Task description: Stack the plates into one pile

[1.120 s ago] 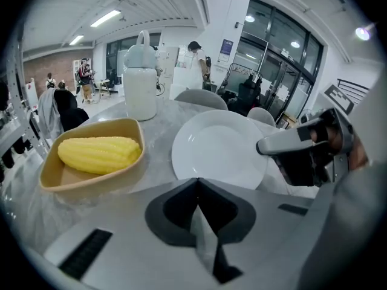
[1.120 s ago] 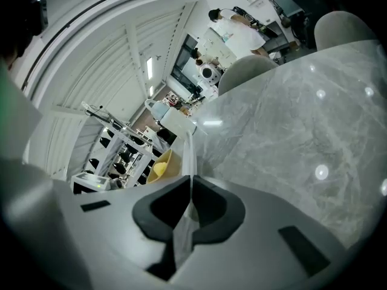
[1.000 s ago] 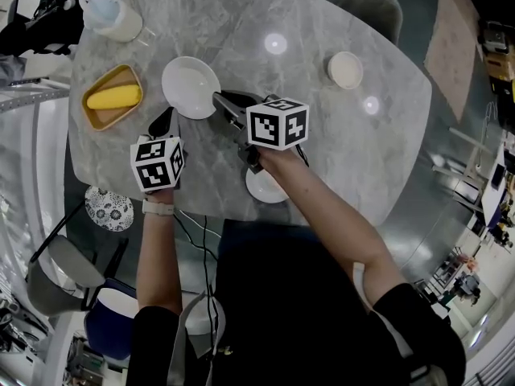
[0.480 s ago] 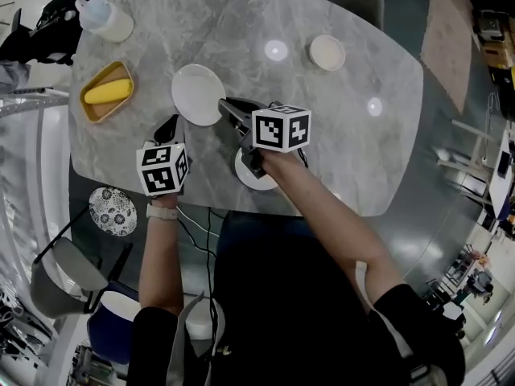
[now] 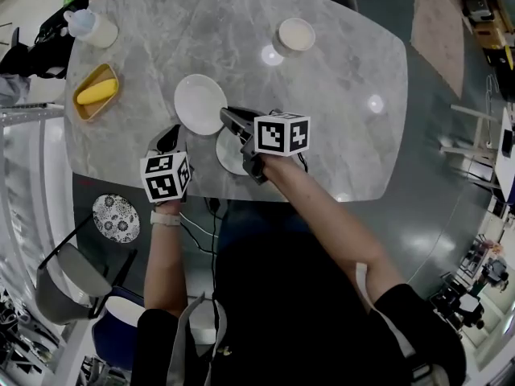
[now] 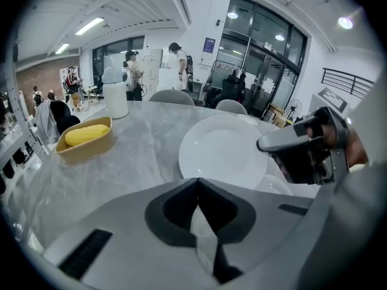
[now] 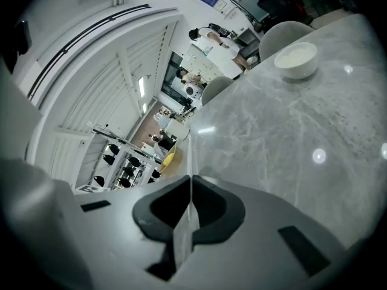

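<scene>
We see the right gripper point(image 5: 225, 115) clenched on the near-right rim of a white plate point(image 5: 197, 101). In the right gripper view that rim shows as a thin white line running up from between the closed jaws. The left gripper view shows a shadow under this plate, so it hangs a little above the grey marble table point(image 5: 338, 103). A second white plate point(image 5: 228, 155) lies flat on the table near the front edge, partly hidden under the right gripper. It is just beside the held plate, on the side towards us. From the left gripper view its rim peeks out below the held plate's edge.

The left gripper point(image 5: 167, 137) hovers over the table's near edge, to the left of both plates. Its jaws are pressed together with nothing between them.

Farther off we find a small white bowl point(image 5: 296, 34) near the far side of the table. A yellow tray point(image 6: 84, 151) with a yellow corn cob point(image 6: 86, 134) in it sits at the left. A white lidded bottle point(image 5: 92, 29) stands at the far-left corner.
</scene>
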Motion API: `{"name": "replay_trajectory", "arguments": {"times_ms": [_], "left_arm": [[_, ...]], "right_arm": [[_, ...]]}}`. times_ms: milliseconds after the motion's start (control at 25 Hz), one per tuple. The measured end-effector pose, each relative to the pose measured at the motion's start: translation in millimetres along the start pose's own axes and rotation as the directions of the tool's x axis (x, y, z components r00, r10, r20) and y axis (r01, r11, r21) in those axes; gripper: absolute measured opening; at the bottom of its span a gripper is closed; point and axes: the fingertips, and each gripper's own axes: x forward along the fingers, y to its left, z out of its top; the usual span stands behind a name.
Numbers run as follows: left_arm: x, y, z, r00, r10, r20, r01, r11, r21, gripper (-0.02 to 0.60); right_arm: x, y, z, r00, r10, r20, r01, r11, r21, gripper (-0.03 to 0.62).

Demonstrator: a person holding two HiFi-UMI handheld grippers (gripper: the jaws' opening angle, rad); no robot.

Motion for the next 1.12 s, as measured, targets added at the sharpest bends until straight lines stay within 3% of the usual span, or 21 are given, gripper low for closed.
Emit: {"name": "replay_trajectory", "arguments": {"times_ms": [720, 1120], "left_arm": [[-27.1, -86.7, -47.3, 1.0, -0.019, -0.016, 0.02, 0.999, 0.04, 0.009], [-31.2, -119.2, -69.4, 0.999, -0.035, -0.032, 0.037, 0.998, 0.055, 0.009]], "right_arm": [[-95.7, -33.9, -64.0, 0.999, 0.005, 0.032, -0.009, 0.991, 0.134, 0.026], [-121.6, -45.1, -88.7, 0.999, -0.002, 0.044, -0.007, 0.981, 0.193, 0.026]]}}
